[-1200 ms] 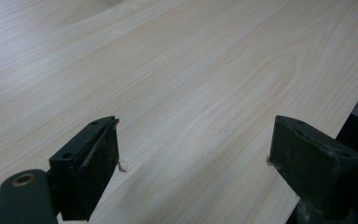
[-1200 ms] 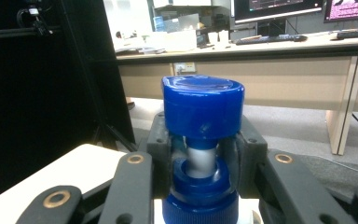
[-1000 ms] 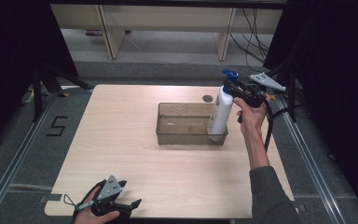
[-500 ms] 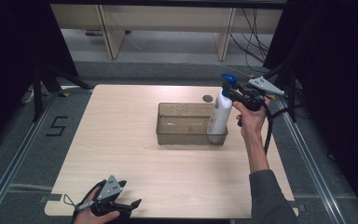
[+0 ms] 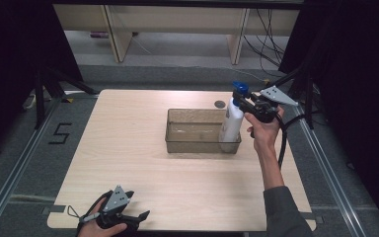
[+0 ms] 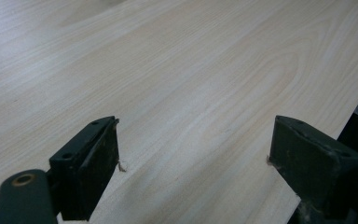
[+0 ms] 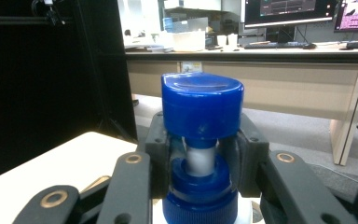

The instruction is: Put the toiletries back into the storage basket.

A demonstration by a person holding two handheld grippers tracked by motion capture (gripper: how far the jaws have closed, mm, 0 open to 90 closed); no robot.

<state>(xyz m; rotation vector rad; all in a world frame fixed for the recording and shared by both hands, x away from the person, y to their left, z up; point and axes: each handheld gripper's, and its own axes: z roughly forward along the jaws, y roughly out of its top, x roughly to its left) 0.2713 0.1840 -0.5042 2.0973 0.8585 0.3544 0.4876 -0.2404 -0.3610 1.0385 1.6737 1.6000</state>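
My right gripper view is showing my right hand-held gripper [image 7: 200,154] clamping the bottle [image 5: 231,123] neck; the high view is showing it standing in the bin [image 5: 177,138], left of my hand.

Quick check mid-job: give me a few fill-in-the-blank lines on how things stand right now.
The right gripper is shut on the bottle just under its ____ cap.
The bottle stands at the ____ end of the clear bin.
The left gripper has its jaws ____ above the table.

Missing words: blue; right; open

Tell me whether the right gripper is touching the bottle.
Touching. In the right gripper view, the right gripper is clamped on the neck of the bottle, just under the blue cap.
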